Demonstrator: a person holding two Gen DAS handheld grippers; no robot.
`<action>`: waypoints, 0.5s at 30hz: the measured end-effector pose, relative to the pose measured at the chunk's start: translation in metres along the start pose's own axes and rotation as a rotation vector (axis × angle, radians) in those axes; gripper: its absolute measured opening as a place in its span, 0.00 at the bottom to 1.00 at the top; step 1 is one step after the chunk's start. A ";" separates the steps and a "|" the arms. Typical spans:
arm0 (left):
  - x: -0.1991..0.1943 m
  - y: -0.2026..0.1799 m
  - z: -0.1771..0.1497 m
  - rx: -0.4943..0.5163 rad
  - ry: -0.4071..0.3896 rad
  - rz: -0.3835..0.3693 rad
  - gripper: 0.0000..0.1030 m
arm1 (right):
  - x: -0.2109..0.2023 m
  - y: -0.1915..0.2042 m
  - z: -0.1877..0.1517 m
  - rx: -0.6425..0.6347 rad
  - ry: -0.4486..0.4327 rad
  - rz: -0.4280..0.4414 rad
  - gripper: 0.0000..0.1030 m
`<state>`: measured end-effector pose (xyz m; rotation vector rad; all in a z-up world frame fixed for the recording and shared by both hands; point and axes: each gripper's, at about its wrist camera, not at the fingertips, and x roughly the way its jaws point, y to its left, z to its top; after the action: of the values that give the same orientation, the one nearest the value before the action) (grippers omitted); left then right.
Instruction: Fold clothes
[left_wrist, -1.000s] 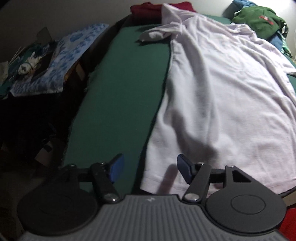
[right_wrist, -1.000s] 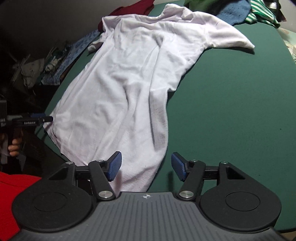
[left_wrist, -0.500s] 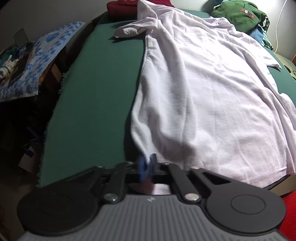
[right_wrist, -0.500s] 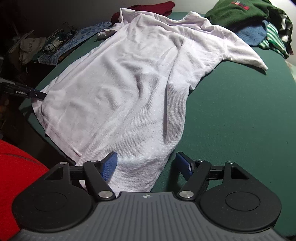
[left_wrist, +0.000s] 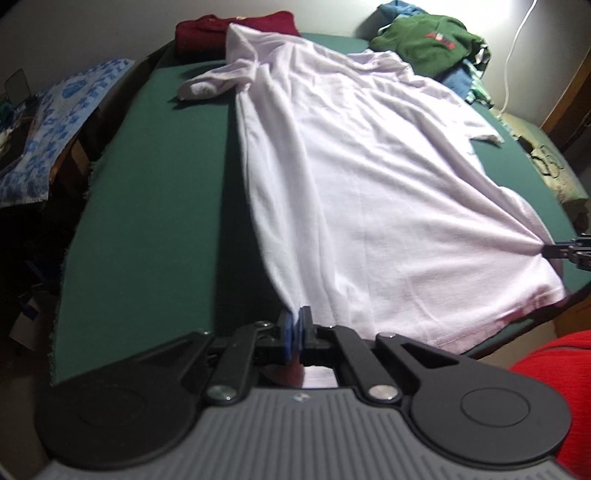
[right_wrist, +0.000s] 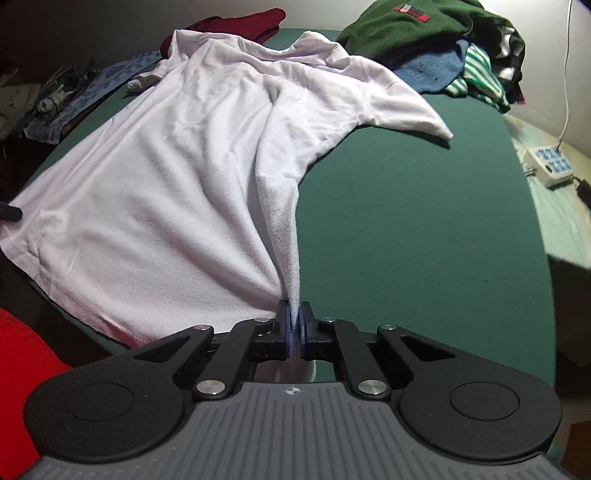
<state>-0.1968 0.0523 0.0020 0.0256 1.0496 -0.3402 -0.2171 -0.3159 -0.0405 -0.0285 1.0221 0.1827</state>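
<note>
We have the white shirt (left_wrist: 369, 192) spread on the green desk (left_wrist: 155, 206), our left gripper (left_wrist: 295, 334) and right gripper (right_wrist: 294, 328) each clamped on a bottom hem corner. It looks light and limp, so we judge the corners the best hold.

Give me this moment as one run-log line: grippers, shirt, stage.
left gripper: shut on white shirt hem corner | right gripper: shut on other hem corner | shirt: spread on green table | stage: corners pinched, fold not begun
</note>
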 end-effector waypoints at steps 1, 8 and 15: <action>-0.005 -0.004 0.000 0.000 -0.005 -0.013 0.00 | -0.002 -0.003 0.000 -0.019 0.011 -0.009 0.04; -0.007 -0.010 -0.018 -0.012 0.040 0.009 0.00 | -0.009 -0.019 -0.003 -0.101 0.079 -0.011 0.04; 0.002 0.022 -0.035 -0.093 0.089 0.090 0.00 | 0.006 0.005 -0.006 -0.143 0.123 0.082 0.05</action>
<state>-0.2192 0.0788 -0.0202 0.0042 1.1473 -0.2098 -0.2205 -0.3111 -0.0484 -0.1288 1.1317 0.3320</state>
